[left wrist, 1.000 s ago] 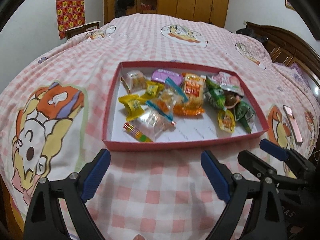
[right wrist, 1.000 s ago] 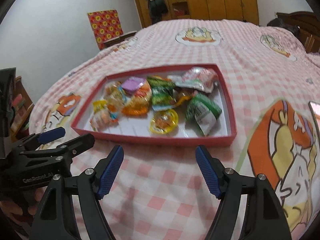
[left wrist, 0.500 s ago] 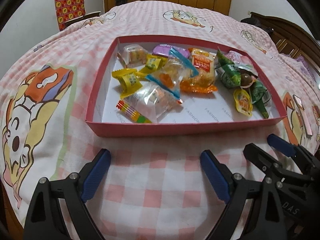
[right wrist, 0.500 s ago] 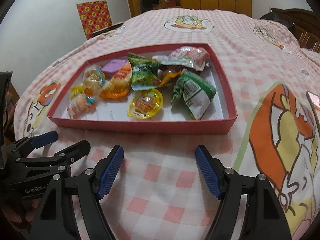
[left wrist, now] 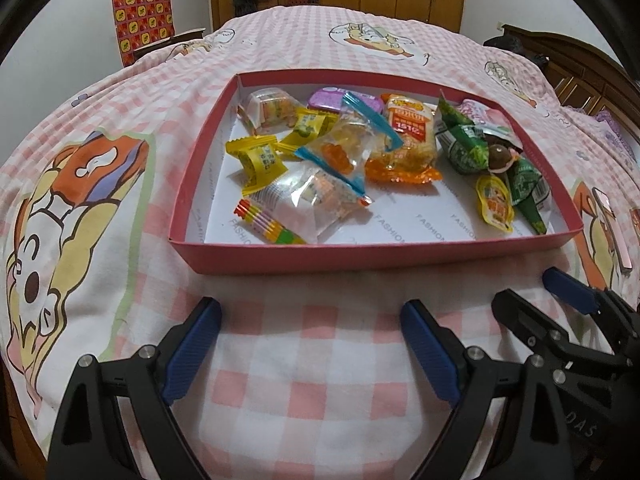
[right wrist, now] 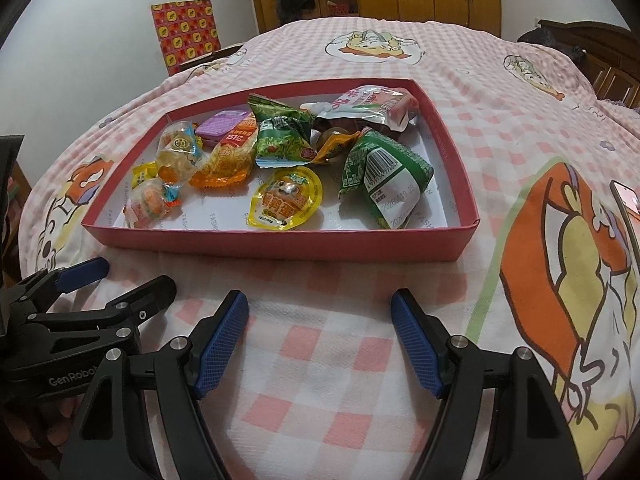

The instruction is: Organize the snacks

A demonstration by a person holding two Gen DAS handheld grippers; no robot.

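Both your grippers have closed in on the red tray (left wrist: pixel 280 258) since a second ago, left gripper (left wrist: pixel 310 354) and right gripper (right wrist: pixel 320 340) spread and empty, while snacks (left wrist: pixel 340 152) lie jumbled inside at twelve o'clock, either unsorted or just gathered.

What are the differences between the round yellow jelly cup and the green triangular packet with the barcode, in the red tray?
The round yellow jelly cup is flat, with a cartoon picture on its lid; the green triangular packet with the barcode is puffed and stands taller. The cup is the smaller of the two. The cup lies near the middle of the front wall of the red tray; the packet lies to its right. Both are sealed and untouched.
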